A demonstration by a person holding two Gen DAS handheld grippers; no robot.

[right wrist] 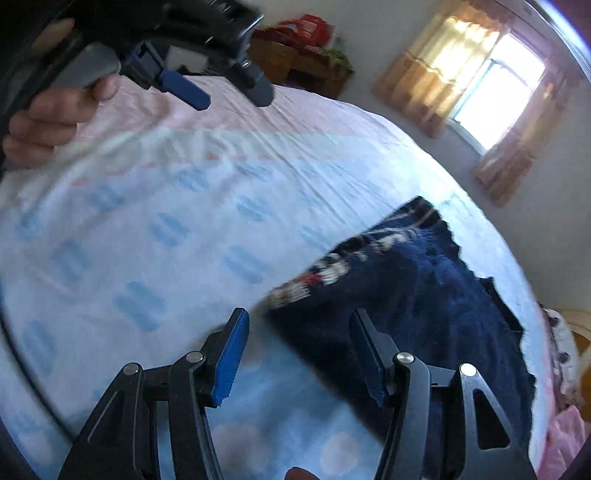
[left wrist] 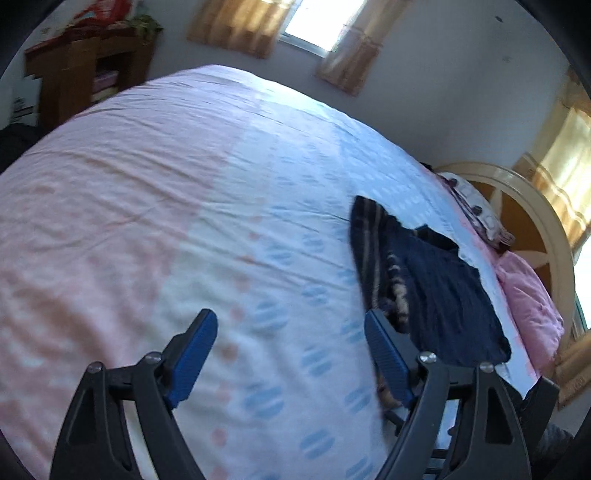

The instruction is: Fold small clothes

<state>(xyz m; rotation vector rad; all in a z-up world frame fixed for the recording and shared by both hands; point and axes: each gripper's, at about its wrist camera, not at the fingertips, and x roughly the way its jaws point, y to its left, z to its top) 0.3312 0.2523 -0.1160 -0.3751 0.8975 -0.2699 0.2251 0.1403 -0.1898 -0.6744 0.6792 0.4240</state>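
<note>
A dark navy knitted garment [left wrist: 439, 288] with a pale patterned band lies spread on the bed sheet [left wrist: 184, 206], near the bed's right side. My left gripper [left wrist: 290, 325] is open over bare sheet, just left of the garment's striped edge, with nothing between its fingers. In the right wrist view the garment [right wrist: 413, 288] reaches under my right gripper [right wrist: 299, 325], which is open just above the garment's near corner; its pads do not press on the cloth. The left gripper [right wrist: 229, 92] shows at top left there, held by a hand [right wrist: 48, 110].
The pink, white and blue sheet [right wrist: 147, 236] covers the whole bed. A pink pillow [left wrist: 528, 302] and a patterned pillow [left wrist: 476, 206] lie by the curved headboard [left wrist: 532, 206]. A wooden cabinet [left wrist: 77, 70] stands beyond the far corner, and a curtained window [left wrist: 317, 26] is in the far wall.
</note>
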